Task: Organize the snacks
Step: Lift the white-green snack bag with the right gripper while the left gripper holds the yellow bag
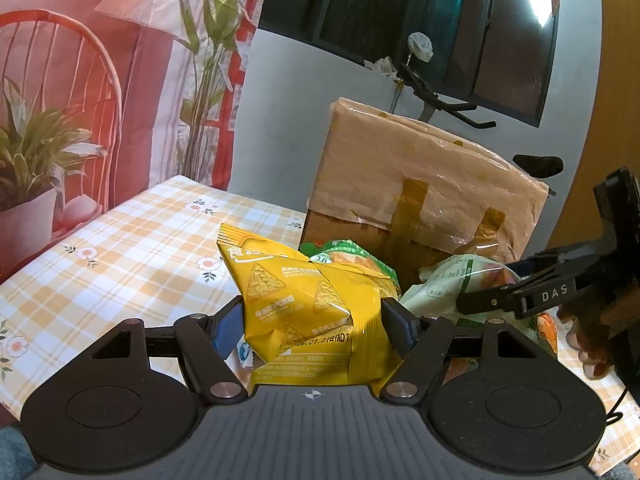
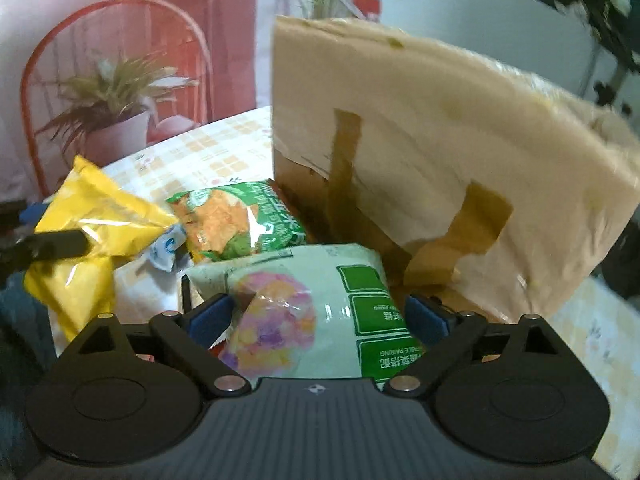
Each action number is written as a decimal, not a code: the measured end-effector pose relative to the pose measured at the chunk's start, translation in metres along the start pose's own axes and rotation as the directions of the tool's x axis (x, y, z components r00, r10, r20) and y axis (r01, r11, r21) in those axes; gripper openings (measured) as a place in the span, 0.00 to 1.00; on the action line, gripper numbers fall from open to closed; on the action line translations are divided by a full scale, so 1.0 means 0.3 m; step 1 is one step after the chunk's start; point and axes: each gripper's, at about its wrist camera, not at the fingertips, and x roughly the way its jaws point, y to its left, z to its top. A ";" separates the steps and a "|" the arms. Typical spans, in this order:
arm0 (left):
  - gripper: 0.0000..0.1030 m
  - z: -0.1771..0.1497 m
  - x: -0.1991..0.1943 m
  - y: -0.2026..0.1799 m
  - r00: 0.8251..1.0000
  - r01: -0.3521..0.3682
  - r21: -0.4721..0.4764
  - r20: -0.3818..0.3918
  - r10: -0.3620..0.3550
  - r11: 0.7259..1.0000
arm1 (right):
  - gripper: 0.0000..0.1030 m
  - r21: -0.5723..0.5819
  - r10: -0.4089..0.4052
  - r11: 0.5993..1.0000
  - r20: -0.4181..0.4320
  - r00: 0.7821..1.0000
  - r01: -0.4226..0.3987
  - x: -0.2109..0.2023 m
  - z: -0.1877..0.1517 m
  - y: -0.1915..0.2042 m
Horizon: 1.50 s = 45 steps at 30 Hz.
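My left gripper (image 1: pixel 314 320) is shut on a yellow bag of triangle chips (image 1: pixel 304 312), held upright above the checked tablecloth (image 1: pixel 140 248). In the right wrist view that yellow bag (image 2: pixel 80 240) hangs at the left, with a left finger (image 2: pixel 60 246) across it. A pale green bag with a window of coloured pieces (image 2: pixel 304 312) lies between the wide jaws of my right gripper (image 2: pixel 318 316), and the pads stand off its sides. Behind it a green snack bag (image 2: pixel 236 220) rests at the mouth of a cardboard box (image 2: pixel 440 152). A right finger (image 1: pixel 520 296) shows over the pale green bag (image 1: pixel 440 284).
The cardboard box (image 1: pixel 420 184) stands tall with its taped flap raised, filling the back right. A small blue and white sachet (image 2: pixel 168 248) lies on the cloth between the bags. A printed backdrop (image 1: pixel 80 100) hangs behind the table. A hand (image 1: pixel 592 344) is at the right edge.
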 end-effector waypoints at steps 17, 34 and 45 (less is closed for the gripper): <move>0.72 0.003 0.009 -0.010 1.000 0.004 0.013 -0.004 -0.003 1.000 | 0.79 0.000 -0.180 0.983 0.149 0.972 0.182 -0.049 -0.121 0.128; 0.72 0.003 -0.029 -0.029 1.000 -0.006 0.049 0.027 0.004 0.999 | 0.79 0.154 -0.316 0.947 0.300 0.900 0.282 -0.169 -0.220 0.231; 0.72 0.011 -0.031 -0.031 0.999 -0.021 0.052 0.032 0.019 0.998 | 0.79 0.181 -0.307 0.949 0.329 0.893 0.260 -0.189 -0.236 0.245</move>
